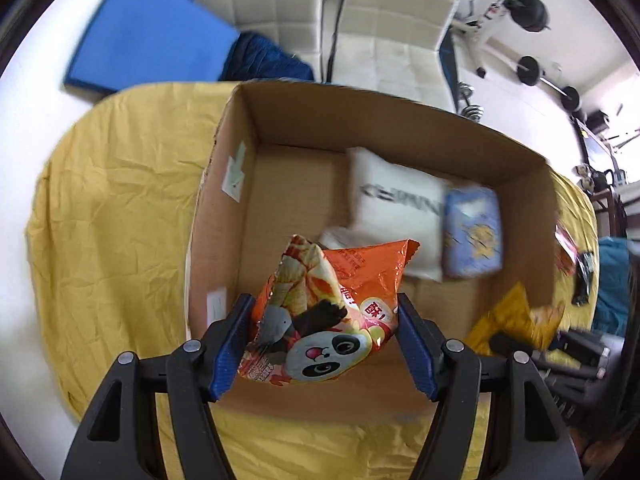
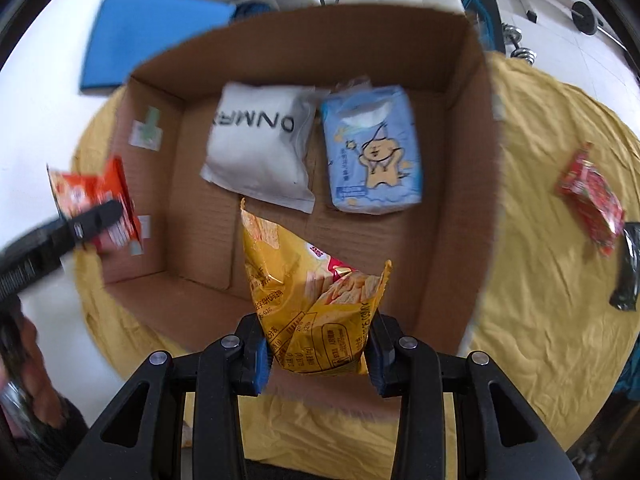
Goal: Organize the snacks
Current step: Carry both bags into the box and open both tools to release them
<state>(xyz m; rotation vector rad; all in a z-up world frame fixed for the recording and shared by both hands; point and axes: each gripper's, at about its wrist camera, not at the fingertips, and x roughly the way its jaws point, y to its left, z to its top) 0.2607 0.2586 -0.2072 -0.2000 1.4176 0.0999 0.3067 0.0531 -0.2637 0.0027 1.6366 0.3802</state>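
Orange foil fills the left gripper (image 1: pixel 325 330), whose jaws are clenched on the panda snack bag (image 1: pixel 320 316); the right gripper (image 2: pixel 320 346) has its jaws clamped on a yellow chip bag (image 2: pixel 310 300). Both bags hang straight below their jaws, long axes running down toward the cardboard box (image 2: pixel 452 208) — the yellow one over the bare near floor, nearer to landing. Inside lie a white pouch (image 2: pixel 256 148) and a blue pack (image 2: pixel 372 148); a red packet (image 2: pixel 592 200) waits on the yellow-clothed counter (image 2: pixel 540 280).
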